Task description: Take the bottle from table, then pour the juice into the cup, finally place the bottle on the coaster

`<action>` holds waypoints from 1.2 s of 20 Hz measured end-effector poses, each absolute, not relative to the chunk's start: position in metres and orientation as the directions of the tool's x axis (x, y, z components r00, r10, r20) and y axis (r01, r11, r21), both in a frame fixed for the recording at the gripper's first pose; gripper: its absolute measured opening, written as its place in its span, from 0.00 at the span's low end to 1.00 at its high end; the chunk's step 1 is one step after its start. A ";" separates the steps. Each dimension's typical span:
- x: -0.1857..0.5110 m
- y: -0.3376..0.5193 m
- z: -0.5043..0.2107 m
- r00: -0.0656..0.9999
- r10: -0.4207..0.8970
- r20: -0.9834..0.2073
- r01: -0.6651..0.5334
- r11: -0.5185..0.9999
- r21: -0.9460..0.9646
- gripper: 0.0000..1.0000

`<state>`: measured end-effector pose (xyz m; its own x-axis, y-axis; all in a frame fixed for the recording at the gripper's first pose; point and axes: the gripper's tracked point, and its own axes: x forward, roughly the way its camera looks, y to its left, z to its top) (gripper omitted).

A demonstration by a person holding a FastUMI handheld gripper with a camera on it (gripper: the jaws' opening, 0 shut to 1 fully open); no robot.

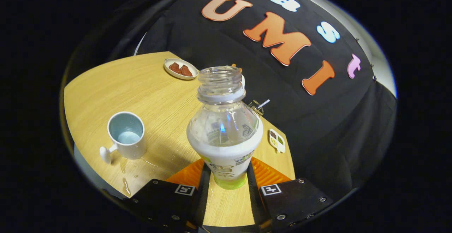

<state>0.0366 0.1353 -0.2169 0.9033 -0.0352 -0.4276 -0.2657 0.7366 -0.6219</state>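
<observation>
Bottle (225, 127) is clamped between the two fingers of the gripper (229, 176), both pressing on its lower body, one each side. It's held up off the table (148, 88), w/ bare wood showing under its base. No cap on it; the neck is open, pointing up and away from the cam. Clear plastic up top, looks pretty much empty in the see-thru part, white label wrap below w/ a green band at the bottom.

Cup (126, 135) sits on the table off to the left, ahead of the fingers, handle facing the near edge, a bit of pale liquid in the bottom. Some spilled drops/puddle (136, 167) on the wood beside it.

Farther back there's a small plate (180, 69) w/ brownish food on it. To the right, beyond the fingers, a small white tray thing (277, 140).
</observation>
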 end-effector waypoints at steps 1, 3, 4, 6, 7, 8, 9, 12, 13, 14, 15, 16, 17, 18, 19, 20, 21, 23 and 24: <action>0.038 0.138 -0.217 0.910 -0.043 -0.412 -0.264 0.707 -0.656 0.53; 0.040 0.142 -0.219 0.920 -0.052 -0.388 -0.264 0.648 -0.714 0.53; 0.041 0.143 -0.220 0.923 -0.055 -0.380 -0.266 0.622 -0.736 0.53; 0.044 0.144 -0.219 0.931 -0.070 -0.357 -0.259 0.562 -0.785 0.53; 0.046 0.145 -0.220 0.936 -0.076 -0.344 -0.256 0.525 -0.811 0.53; 0.049 0.146 -0.220 0.940 -0.081 -0.332 -0.254 0.488 -0.835 0.53; 0.053 0.148 -0.221 0.943 -0.077 -0.324 -0.255 0.456 -0.852 0.53; 0.060 0.152 -0.227 0.947 -0.069 -0.313 -0.265 0.384 -0.885 0.53; 0.061 0.154 -0.228 0.950 -0.066 -0.306 -0.264 0.358 -0.896 0.53; 0.061 0.156 -0.229 0.952 -0.059 -0.300 -0.265 0.330 -0.906 0.53; 0.062 0.158 -0.230 0.954 -0.052 -0.294 -0.266 0.299 -0.916 0.53; 0.062 0.161 -0.229 0.957 -0.038 -0.287 -0.267 0.267 -0.926 0.53; 0.063 0.164 -0.230 0.960 -0.027 -0.278 -0.264 0.232 -0.936 0.53; 0.063 0.165 -0.230 0.963 -0.018 -0.269 -0.260 0.195 -0.946 0.52; 0.066 0.166 -0.226 0.969 -0.010 -0.248 -0.243 0.164 -0.956 0.53; 0.067 0.167 -0.221 0.975 -0.002 -0.223 -0.221 0.134 -0.966 0.53; 0.069 0.169 -0.219 0.979 0.007 -0.205 -0.205 0.108 -0.973 0.53; 0.071 0.173 -0.218 0.982 0.026 -0.187 -0.188 0.066 -0.980 0.53; 0.072 0.175 -0.216 0.984 0.031 -0.177 -0.178 0.049 -0.983 0.53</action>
<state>0.0721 0.1751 -0.2165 0.9838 0.0315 -0.1767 -0.1781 0.0492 -0.9828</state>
